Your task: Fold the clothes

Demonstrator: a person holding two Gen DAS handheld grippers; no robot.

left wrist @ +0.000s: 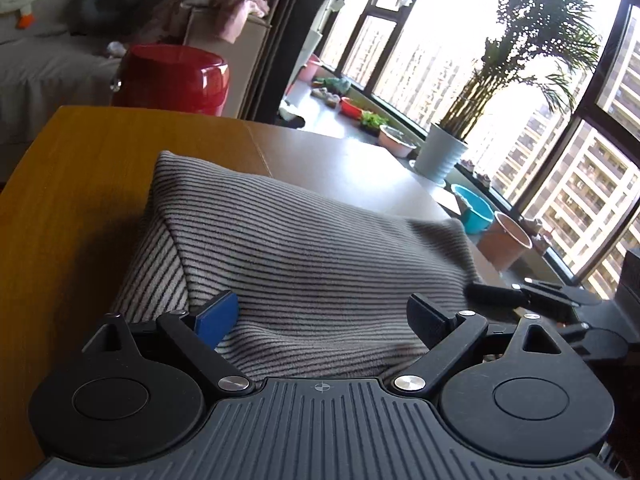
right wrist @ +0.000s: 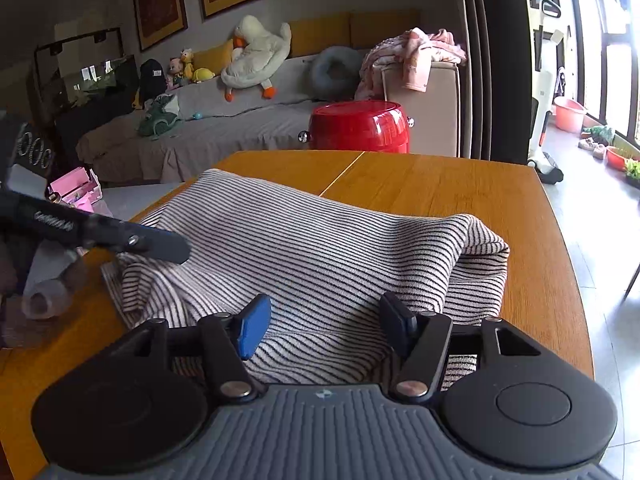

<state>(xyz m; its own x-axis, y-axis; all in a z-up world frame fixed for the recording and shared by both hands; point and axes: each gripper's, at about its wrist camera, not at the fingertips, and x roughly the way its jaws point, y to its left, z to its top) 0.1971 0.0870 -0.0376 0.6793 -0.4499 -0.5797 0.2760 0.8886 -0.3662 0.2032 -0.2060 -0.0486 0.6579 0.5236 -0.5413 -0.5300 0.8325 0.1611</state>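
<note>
A grey and black striped garment (left wrist: 304, 248) lies folded over in a thick bundle on the wooden table (left wrist: 72, 184). My left gripper (left wrist: 320, 316) is open, its fingers spread just above the garment's near edge, holding nothing. In the right wrist view the same garment (right wrist: 312, 248) spreads across the table (right wrist: 460, 184). My right gripper (right wrist: 326, 324) is open over the garment's near edge and holds nothing. The left gripper's finger (right wrist: 160, 244) shows at the garment's left side; the right gripper's fingers (left wrist: 504, 296) show at its right side in the left wrist view.
A red stool (right wrist: 360, 126) stands beyond the table's far edge, with a sofa (right wrist: 224, 124) behind it. Plant pots and bowls (left wrist: 472, 208) line the window ledge. A pink box (right wrist: 76, 192) and rolled cloth (right wrist: 48, 288) sit at the left.
</note>
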